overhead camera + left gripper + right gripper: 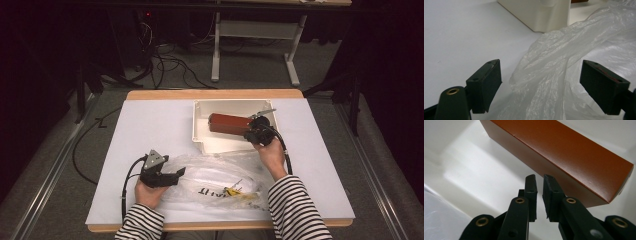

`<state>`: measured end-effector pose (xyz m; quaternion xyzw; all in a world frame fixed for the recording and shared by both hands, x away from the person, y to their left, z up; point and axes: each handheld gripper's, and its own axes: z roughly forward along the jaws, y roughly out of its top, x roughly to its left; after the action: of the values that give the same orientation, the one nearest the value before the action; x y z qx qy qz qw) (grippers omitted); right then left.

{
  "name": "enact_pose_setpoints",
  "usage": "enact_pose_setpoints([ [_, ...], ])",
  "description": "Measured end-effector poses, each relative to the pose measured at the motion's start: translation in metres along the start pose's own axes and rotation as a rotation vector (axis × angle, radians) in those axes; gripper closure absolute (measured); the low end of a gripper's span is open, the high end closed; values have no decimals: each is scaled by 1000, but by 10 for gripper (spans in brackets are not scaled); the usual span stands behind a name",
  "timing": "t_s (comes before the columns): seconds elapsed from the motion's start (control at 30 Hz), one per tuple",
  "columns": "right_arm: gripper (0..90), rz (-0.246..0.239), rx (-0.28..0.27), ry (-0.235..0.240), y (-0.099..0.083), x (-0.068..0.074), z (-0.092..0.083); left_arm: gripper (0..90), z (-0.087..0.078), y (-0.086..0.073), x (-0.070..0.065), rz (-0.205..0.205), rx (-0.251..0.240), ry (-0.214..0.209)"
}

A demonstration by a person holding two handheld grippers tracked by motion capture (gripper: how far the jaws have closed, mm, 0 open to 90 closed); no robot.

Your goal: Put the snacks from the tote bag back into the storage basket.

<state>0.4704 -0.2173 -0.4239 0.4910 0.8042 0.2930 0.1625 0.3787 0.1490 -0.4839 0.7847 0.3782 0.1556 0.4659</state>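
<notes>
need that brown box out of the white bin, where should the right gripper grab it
Grip the brown box across its two long side faces near the end closest to the right gripper, coming down from above. It lies flat in the white bin, long and narrow; the jaws would need to open wider.

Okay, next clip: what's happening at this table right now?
A person in striped sleeves works with a tool in each hand. The right tool is in the white bin, its jaws a narrow slit apart with nothing between them, just beside the reddish-brown box that lies in the bin. The left tool rests at the clear plastic bag on the table, jaws wide open with the bag's film between them, not pinched.
</notes>
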Motion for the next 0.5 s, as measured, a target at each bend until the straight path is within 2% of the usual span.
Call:
enact_pose_setpoints([
  [0.27, 751, 6, -23, 20, -2, -3, -10, 180, 0, 0, 0, 2, 2, 1],
  [0.5, 720, -17, -36, 32, -4, -1, -17, 179, 0, 0, 0, 3, 2, 0],
])
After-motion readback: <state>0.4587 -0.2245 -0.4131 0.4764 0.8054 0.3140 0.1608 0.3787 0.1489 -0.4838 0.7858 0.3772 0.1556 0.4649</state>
